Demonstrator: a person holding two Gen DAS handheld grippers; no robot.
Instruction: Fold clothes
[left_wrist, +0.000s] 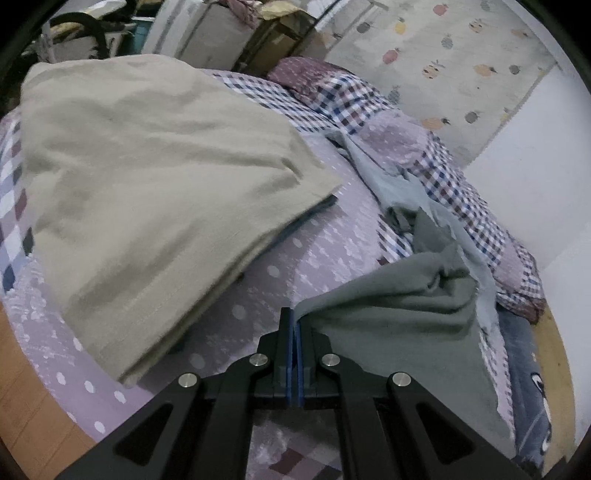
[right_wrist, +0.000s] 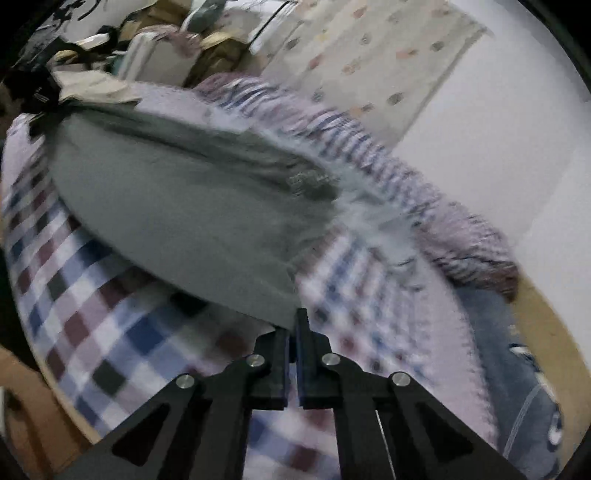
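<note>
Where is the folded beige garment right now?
In the left wrist view, the folded beige garment lies on the lilac dotted bedspread, left of the grey garment pinched in the left gripper.

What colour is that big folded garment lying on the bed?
Beige, a plain sandy tan, on the folded garment; clearest in the left wrist view.

Place: a bedroom in a home.
Bed (left_wrist: 295, 266): fills the ground ahead of the fingers, covered in a lilac dotted sheet with checked patches.
Quilt (left_wrist: 454, 177): checked blue, maroon and white, bunched along the bed's far right edge.
Clothes: a folded beige garment (left_wrist: 147, 192) lies left of the fingers, a grey-green one (left_wrist: 399, 306) to their right.
Wall (left_wrist: 458, 62): beyond the bed, hung with a pale cloth printed with small fruit.
Clutter: cardboard boxes (left_wrist: 273, 40) and bags stacked far ahead, past the bed's end.
Floor (left_wrist: 22, 369): wood-coloured, showing below the bed's near-left edge.
</note>
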